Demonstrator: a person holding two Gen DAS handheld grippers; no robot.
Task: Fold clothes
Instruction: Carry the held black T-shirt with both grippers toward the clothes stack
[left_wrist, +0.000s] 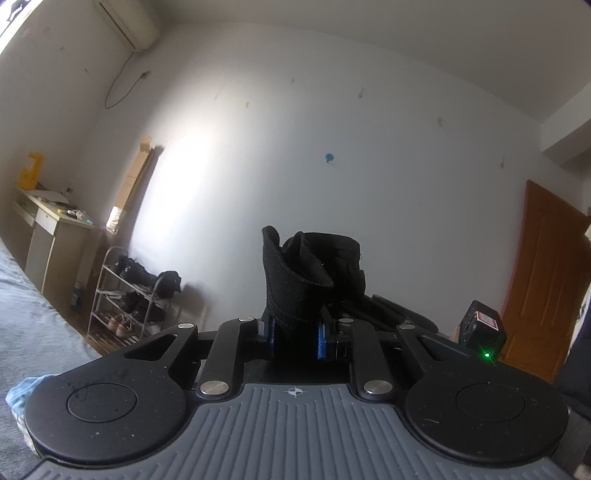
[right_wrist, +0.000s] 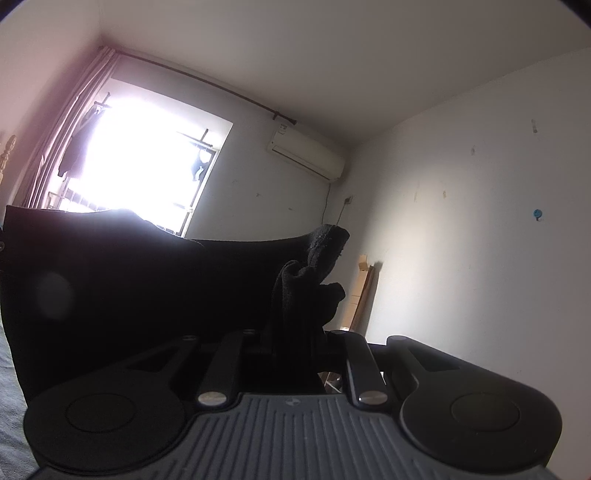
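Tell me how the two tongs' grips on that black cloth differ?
The left tongs show blue pads clamped on a short upright tuft of the black cloth; the right tongs sit in shadow, pads unseen. From the right tongs a broad taut sheet of cloth spreads sideways; past the left tongs only the bunched tuft shows. Both pinch the cloth, held up off the bed.

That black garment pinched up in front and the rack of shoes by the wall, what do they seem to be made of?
Black garment: likely a soft, matte knit or fleece; its cut edge looks fuzzy and it folds limply. Shoe rack: probably thin metal tubing with a pale, slightly glossy finish, judging by its slim bent rails, though blur leaves that open.
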